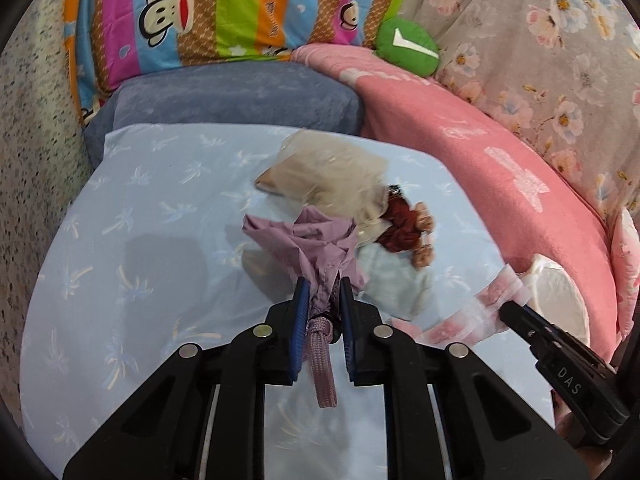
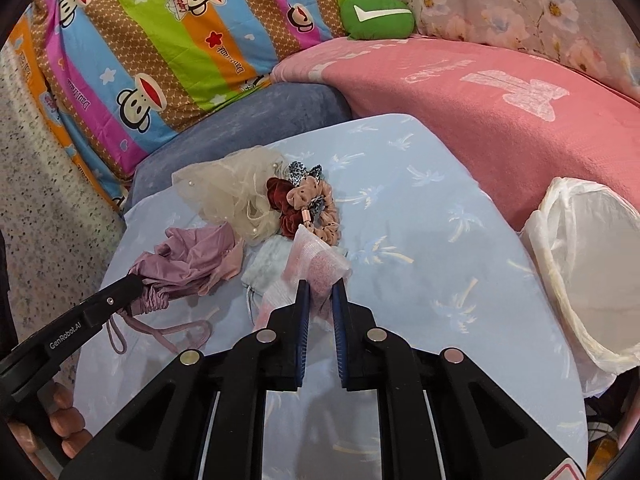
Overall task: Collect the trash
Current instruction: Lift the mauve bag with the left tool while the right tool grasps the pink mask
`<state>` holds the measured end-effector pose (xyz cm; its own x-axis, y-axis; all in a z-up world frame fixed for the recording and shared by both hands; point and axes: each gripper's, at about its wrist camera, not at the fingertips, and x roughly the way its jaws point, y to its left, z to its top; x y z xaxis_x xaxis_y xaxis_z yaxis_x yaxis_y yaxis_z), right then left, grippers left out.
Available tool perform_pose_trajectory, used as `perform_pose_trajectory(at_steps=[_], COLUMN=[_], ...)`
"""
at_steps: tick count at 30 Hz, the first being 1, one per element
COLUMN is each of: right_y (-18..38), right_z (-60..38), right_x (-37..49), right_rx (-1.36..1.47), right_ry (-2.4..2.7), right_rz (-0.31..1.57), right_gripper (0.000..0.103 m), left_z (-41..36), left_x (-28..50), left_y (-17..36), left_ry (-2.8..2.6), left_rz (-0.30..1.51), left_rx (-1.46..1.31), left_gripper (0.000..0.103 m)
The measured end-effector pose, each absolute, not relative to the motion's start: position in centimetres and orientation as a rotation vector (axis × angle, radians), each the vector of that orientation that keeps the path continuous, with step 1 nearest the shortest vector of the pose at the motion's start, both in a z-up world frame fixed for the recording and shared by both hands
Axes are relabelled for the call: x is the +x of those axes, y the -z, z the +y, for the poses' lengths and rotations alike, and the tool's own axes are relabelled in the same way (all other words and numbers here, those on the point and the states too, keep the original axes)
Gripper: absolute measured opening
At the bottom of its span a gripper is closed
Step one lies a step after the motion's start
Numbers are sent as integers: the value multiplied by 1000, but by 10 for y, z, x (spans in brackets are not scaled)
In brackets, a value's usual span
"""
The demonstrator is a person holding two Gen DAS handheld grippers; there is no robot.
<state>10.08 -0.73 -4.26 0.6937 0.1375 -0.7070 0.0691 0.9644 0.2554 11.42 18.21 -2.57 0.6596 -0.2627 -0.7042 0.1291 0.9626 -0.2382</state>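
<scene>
My left gripper [image 1: 325,290] is shut on a folded mauve umbrella [image 1: 310,242], held just above the light blue sheet; its strap hangs between the fingers. It also shows in the right wrist view [image 2: 188,262]. My right gripper [image 2: 320,292] is shut on a pink-and-white plastic wrapper [image 2: 316,264], which shows in the left wrist view [image 1: 472,314] too. A white-lined trash bin [image 2: 592,264] stands at the right, beside the pink blanket.
A beige tulle scrunchie [image 2: 236,196], red and pink scrunchies [image 2: 304,208] and a pale blue pouch [image 2: 268,264] lie mid-sheet. A grey-blue pillow [image 2: 248,128], striped monkey pillow [image 2: 160,52], pink blanket [image 2: 480,120] and green cushion [image 2: 376,16] ring the bed.
</scene>
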Motion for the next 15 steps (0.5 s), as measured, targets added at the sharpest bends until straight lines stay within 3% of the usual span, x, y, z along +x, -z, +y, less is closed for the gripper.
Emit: perform_pose_trajectory(at_steps=[15], right_y=[0], right_z=[-78], right_x=[51], right_rx=[346], right_ry=[40], right_rz=[688], right_gripper=[7], left_z=[100], left_x=[91], left_y=[-24], left_ry=[398], left_rz=[722], left_rx=[-85], left_gripper=[11])
